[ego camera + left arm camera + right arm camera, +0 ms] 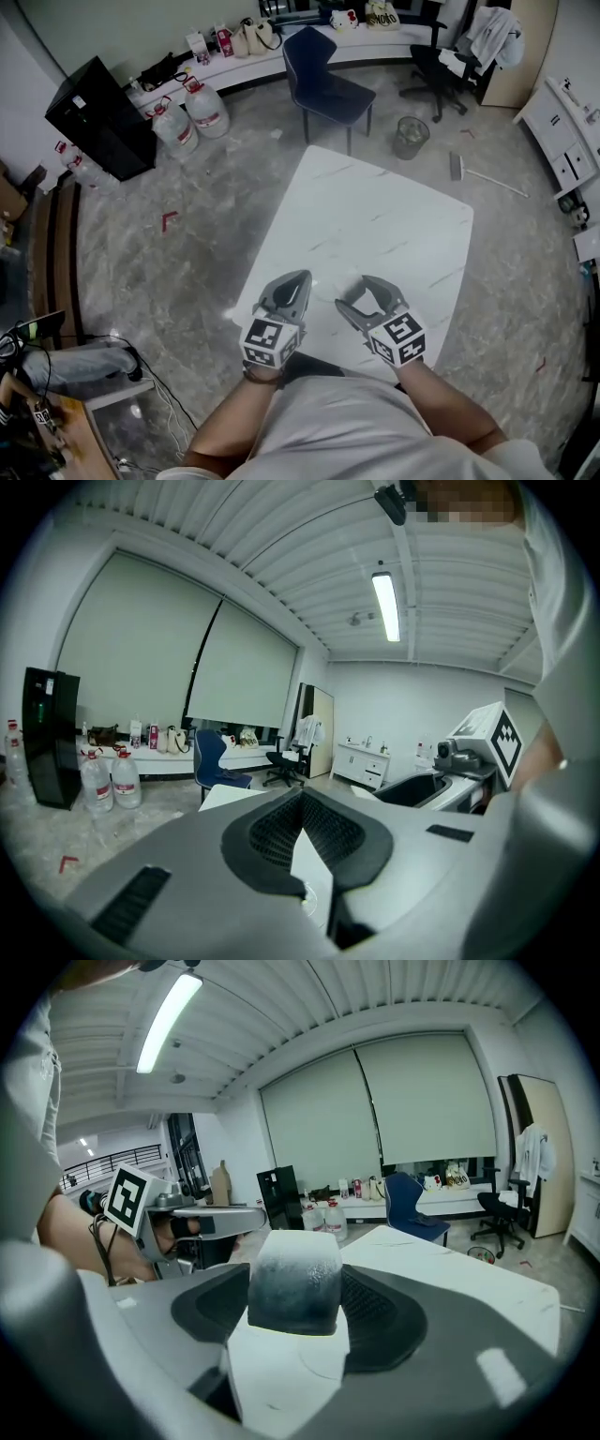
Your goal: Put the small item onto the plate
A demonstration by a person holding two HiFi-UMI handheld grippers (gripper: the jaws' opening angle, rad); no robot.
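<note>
Small dark-grey block (293,1283) w/ frosted white top sits clamped in right tongs (366,291), over near edge of white marble-look tabletop (375,225). Left tongs (302,797) have tips together, empty. No plate made out, so find it first, then carry block level & release only on contact.

The small item (292,1283) is blurred; perhaps a grey block.

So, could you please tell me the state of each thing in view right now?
Left tongs: shut, nothing between them.
Right tongs: shut on the block.
Block: gripped, held over the table.
Table: upright, no plate visible on it.
Chair: upright, unoccupied.
Water jugs: standing on the floor.
</note>
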